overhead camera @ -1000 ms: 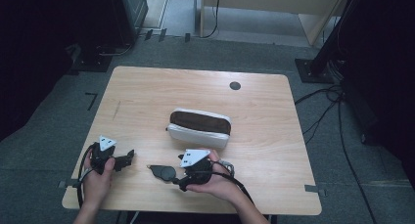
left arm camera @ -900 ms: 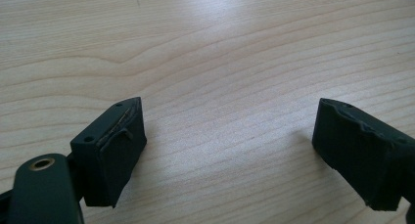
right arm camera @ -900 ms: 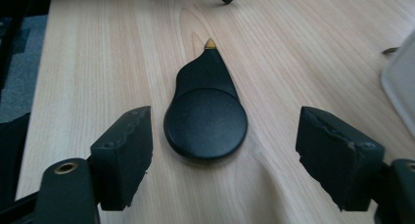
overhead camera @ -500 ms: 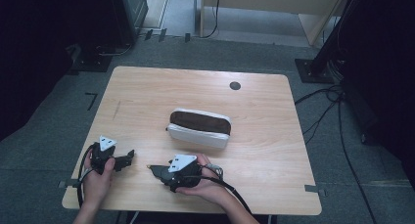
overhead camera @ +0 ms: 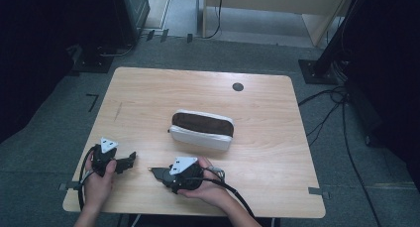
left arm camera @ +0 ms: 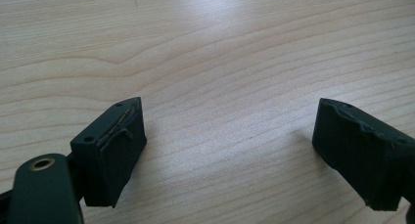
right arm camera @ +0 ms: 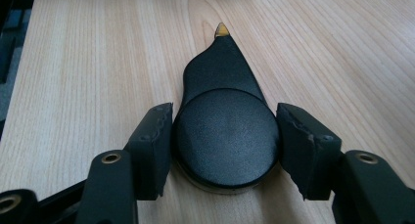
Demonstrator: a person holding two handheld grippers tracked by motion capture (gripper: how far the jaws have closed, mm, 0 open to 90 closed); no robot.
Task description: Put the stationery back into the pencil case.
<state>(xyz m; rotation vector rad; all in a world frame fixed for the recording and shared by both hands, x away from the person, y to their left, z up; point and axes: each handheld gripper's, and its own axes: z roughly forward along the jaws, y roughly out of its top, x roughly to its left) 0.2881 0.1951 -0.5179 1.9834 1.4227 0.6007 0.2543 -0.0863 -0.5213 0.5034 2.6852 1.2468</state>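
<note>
While clamped from both sides, right gripper (right arm camera: 224,150) holds a black tape dispenser (right arm camera: 224,131) by its round body, low over the table (overhead camera: 148,95) near the front edge; pointed yellow tip faces away. Left gripper (left arm camera: 230,150): jaws wide apart, nothing between, resting at the front left. Pouch (overhead camera: 202,129), white with brown top: mid-table, well apart from both.

Lab-like recording space: bare wooden table (overhead camera: 148,98), grey carpet (overhead camera: 44,152), floor cables (overhead camera: 341,133), equipment stands (overhead camera: 317,71).
</note>
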